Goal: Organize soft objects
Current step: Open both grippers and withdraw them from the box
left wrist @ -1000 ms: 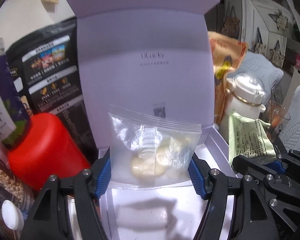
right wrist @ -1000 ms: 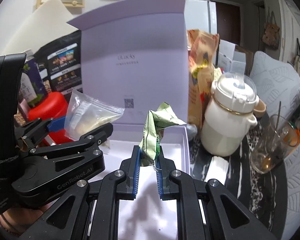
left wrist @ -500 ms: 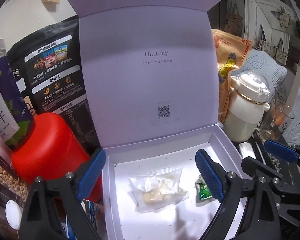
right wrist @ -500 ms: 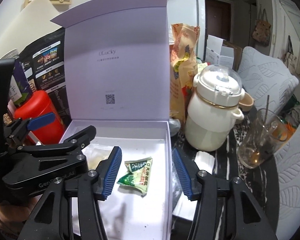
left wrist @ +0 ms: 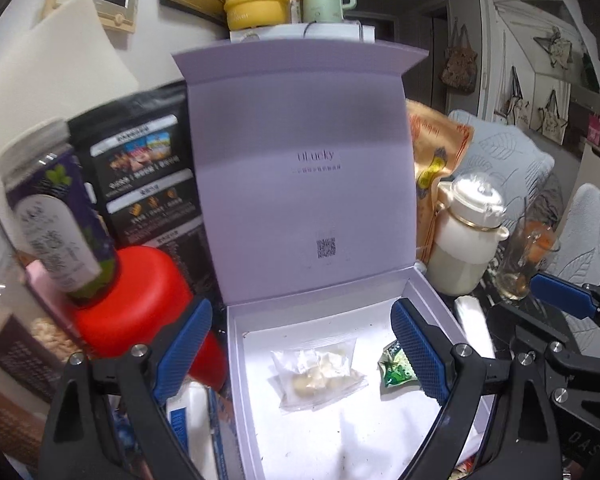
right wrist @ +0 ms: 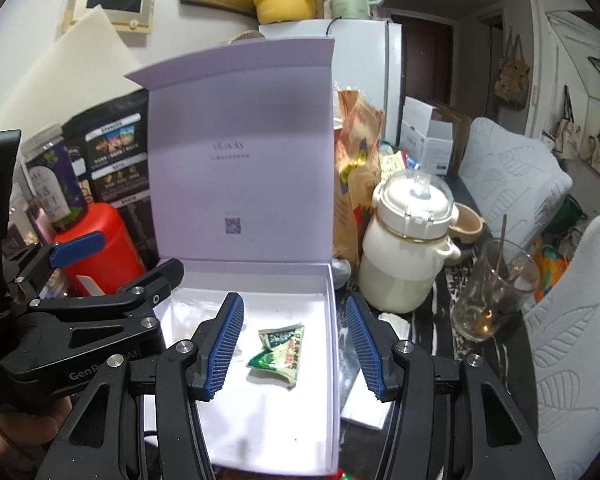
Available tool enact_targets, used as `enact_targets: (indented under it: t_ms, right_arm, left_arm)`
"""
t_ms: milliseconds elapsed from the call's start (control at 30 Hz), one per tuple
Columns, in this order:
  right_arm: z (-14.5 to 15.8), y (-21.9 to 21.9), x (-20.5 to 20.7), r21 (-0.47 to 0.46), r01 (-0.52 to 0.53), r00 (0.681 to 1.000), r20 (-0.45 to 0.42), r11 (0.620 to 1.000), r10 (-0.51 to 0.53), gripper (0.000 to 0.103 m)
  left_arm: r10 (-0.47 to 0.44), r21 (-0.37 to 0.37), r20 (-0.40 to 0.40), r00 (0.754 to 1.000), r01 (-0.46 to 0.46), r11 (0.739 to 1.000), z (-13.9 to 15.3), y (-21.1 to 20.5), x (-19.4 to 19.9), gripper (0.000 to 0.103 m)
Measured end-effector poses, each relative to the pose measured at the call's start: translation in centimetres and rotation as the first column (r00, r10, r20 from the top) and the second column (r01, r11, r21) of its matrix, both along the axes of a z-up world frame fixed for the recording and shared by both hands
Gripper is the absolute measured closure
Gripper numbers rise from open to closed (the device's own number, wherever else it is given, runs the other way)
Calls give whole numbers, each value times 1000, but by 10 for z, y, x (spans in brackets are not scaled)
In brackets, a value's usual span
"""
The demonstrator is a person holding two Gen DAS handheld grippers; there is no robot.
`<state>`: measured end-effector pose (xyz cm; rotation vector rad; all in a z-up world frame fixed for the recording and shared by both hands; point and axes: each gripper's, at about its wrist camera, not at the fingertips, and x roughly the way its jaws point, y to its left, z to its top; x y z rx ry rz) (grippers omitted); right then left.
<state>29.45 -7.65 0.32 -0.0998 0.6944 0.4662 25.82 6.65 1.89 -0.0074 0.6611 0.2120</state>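
Left gripper [left wrist: 300, 352] spread wide, nothing between the blue pads [left wrist: 184, 350]. Below and between them, an open lavender box [left wrist: 432, 296], lid upright beyond the tips. Clear packet [left wrist: 318, 374] flat on the box floor, between the pads; green packet [left wrist: 394, 368] just beside the right pad. Red canister [left wrist: 140, 300] behind the left pad. White jug [left wrist: 466, 248] beyond the right pad.

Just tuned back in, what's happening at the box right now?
Both packets lie loose in the open lavender box: the clear bag of pale pieces in the middle, the green snack packet beside it toward the right wall. The left gripper and right gripper hang over them, jaws open, holding nothing.
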Motion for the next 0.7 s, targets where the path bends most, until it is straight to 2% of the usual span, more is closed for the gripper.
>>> enact_targets:
  t_ms: [400,700]
  right_arm:
    - [53,-14,-51,34,-5,995,99,999,2,50]
    - [95,-26,-99,47,-3,983,185,999,-5,50]
  left_arm:
    - [14,26,109,994,-17,1000,59,-7,-54,11]
    - [7,59,201,980,-19,998,98,-18,-103,11]
